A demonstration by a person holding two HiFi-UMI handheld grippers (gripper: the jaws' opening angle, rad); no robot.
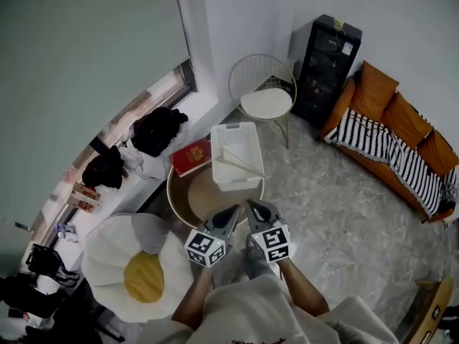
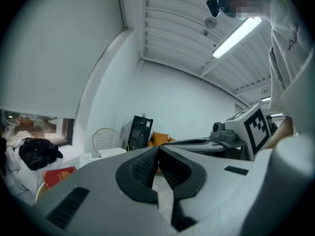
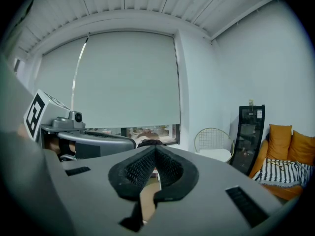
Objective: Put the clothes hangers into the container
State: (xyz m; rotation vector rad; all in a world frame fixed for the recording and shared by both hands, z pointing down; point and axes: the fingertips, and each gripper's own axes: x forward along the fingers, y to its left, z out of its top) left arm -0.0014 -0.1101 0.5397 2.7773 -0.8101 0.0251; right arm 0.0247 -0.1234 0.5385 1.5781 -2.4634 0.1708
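Observation:
A white slatted container (image 1: 234, 154) stands on the round wooden table (image 1: 188, 199), with pale clothes hangers (image 1: 242, 163) lying inside it. My left gripper (image 1: 232, 213) and right gripper (image 1: 250, 206) hover side by side over the table's near edge, short of the container. Both are shut with nothing between the pads. The left gripper view shows its jaws (image 2: 157, 151) meeting, the container (image 2: 90, 158) low at the left. In the right gripper view the jaws (image 3: 155, 150) are also closed.
A red book (image 1: 191, 156) lies on the table's left side. A white wire chair (image 1: 264, 94) stands behind the container, a black cabinet (image 1: 327, 69) and an orange sofa (image 1: 393, 131) to the right. A fried-egg cushion (image 1: 136, 267) sits at lower left.

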